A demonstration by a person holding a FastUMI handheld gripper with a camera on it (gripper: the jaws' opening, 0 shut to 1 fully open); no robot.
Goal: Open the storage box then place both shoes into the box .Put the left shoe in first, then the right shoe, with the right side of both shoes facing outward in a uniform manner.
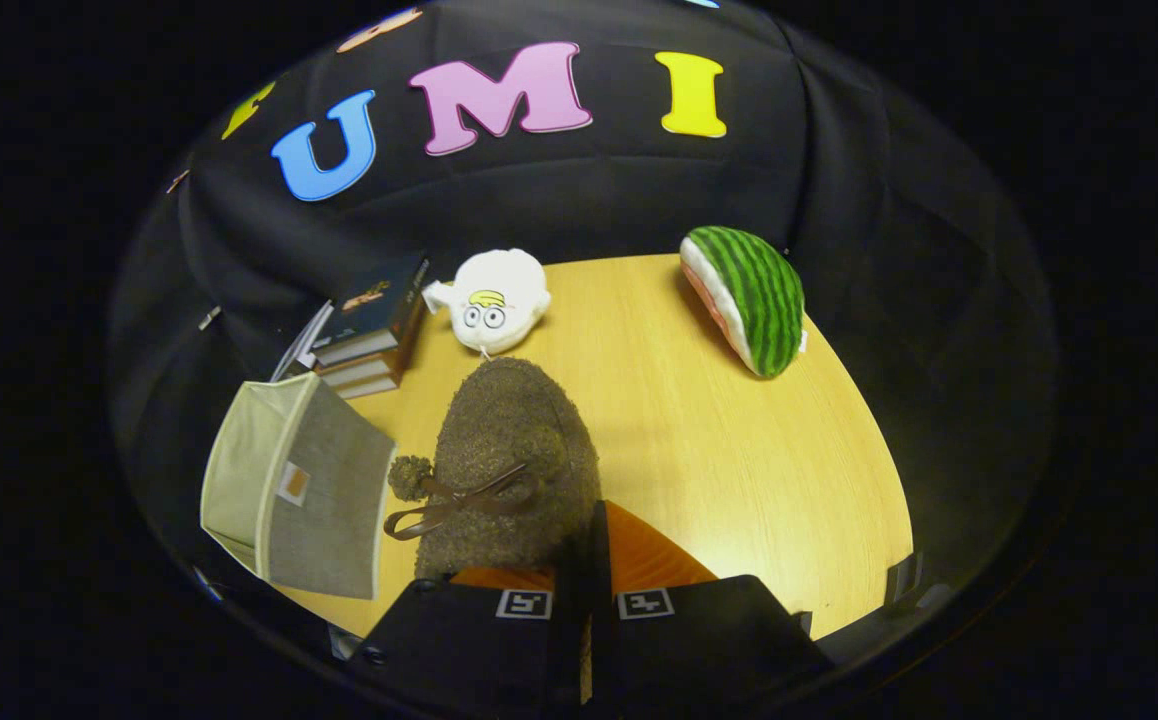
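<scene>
Tongs (pixel 587 590) sit nearly pressed together, their two fingers pinching the rear rim of a fuzzy brown shoe (pixel 509 465) between them. That shoe stretches ahead of the fingers over the wooden tabletop (pixel 739 450), toe pointing away, with a dark ribbon bow and pompoms across its top; an orange lining shows at the opening just by the fingertips. Whether the sole rests on the wood or hangs above it I cannot tell.

No lettering on the objects is readable.

Left of the shoe stands the fabric storage box (pixel 289 490), its lid raised, its inside not visible. Beyond it lies a stack of books (pixel 369 330), then a white plush toy (pixel 494 300), and a watermelon-slice cushion (pixel 749 295) well apart.
</scene>
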